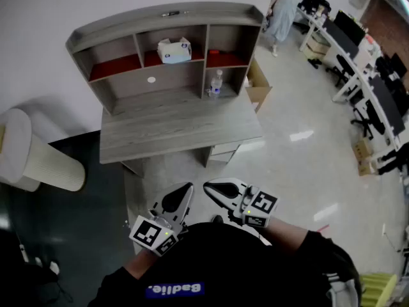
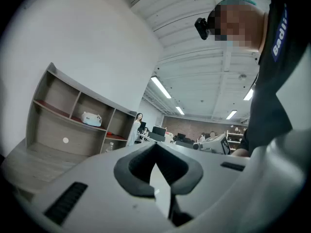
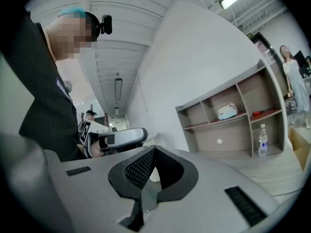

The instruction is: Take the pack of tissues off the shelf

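The pack of tissues (image 1: 174, 50) is white and pale blue. It lies in the middle compartment of the grey shelf unit (image 1: 167, 21) on the desk (image 1: 179, 130). It is small in the left gripper view (image 2: 91, 119) and the right gripper view (image 3: 227, 111). Both grippers are held close to my body, well short of the desk's front edge. My left gripper (image 1: 187, 187) is shut with nothing in it, its jaws meeting at the tip (image 2: 155, 147). My right gripper (image 1: 207, 185) is also shut and empty (image 3: 154, 149). They sit side by side, tips near each other.
A water bottle (image 1: 216, 84) stands in the lower right bay of the shelf unit. A cardboard box (image 1: 259, 88) sits on the floor to the desk's right. A pale cylinder (image 1: 38, 162) stands at the left. A person (image 1: 284, 8) and office desks (image 1: 358, 62) are beyond.
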Demonstrator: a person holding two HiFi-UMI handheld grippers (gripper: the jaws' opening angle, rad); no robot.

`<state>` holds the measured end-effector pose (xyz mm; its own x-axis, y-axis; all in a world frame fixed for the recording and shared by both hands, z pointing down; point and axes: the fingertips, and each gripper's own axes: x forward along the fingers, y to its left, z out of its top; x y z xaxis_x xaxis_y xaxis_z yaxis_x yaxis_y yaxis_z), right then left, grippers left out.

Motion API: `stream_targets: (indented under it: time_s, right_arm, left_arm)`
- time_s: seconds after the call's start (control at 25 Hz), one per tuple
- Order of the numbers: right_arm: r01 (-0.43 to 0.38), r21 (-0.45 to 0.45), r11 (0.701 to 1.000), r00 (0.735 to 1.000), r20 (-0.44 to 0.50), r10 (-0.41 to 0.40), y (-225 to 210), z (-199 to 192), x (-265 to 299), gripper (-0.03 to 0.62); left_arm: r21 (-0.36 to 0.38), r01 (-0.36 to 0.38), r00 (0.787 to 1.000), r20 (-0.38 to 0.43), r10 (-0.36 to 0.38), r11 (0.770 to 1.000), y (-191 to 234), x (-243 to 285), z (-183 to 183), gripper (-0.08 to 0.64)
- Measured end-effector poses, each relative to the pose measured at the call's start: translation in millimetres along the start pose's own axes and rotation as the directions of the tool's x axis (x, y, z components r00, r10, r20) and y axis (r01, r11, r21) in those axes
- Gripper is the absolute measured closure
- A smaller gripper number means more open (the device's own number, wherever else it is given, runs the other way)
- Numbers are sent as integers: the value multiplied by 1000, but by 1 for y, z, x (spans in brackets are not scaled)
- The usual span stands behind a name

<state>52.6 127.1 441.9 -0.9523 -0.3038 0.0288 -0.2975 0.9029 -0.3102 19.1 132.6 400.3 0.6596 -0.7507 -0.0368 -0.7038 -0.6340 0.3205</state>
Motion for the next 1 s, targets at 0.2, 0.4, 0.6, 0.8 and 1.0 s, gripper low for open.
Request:
stream_targets:
  time_s: [0.2, 0.4, 0.6, 0.8, 1.0]
  right_arm:
    - [-7, -7, 1000, 1000, -1, 7, 1, -1, -7, 563]
    - [-10, -14, 1000, 1000, -9, 10, -4, -1, -14, 563]
    - [-15, -14, 1000, 1000, -4, 15, -10, 1, -19, 563]
    - [-21, -16, 1000, 1000, 5, 21, -14, 2, -27, 563]
    - [-11, -14, 1000, 1000, 4, 11, -26, 0, -42, 561]
  left_arm:
    - [4, -7, 1000, 4, 7, 1000, -7, 1, -3, 562]
    - [7, -16, 1000, 8, 16, 1000, -11, 6, -5, 563]
    - [9, -26, 1000, 11, 26, 1000, -14, 12, -5, 563]
    - [11, -23, 1000, 8, 23, 1000, -21, 23, -7, 562]
    - [14, -23, 1000, -5, 23, 1000, -29, 38, -12, 562]
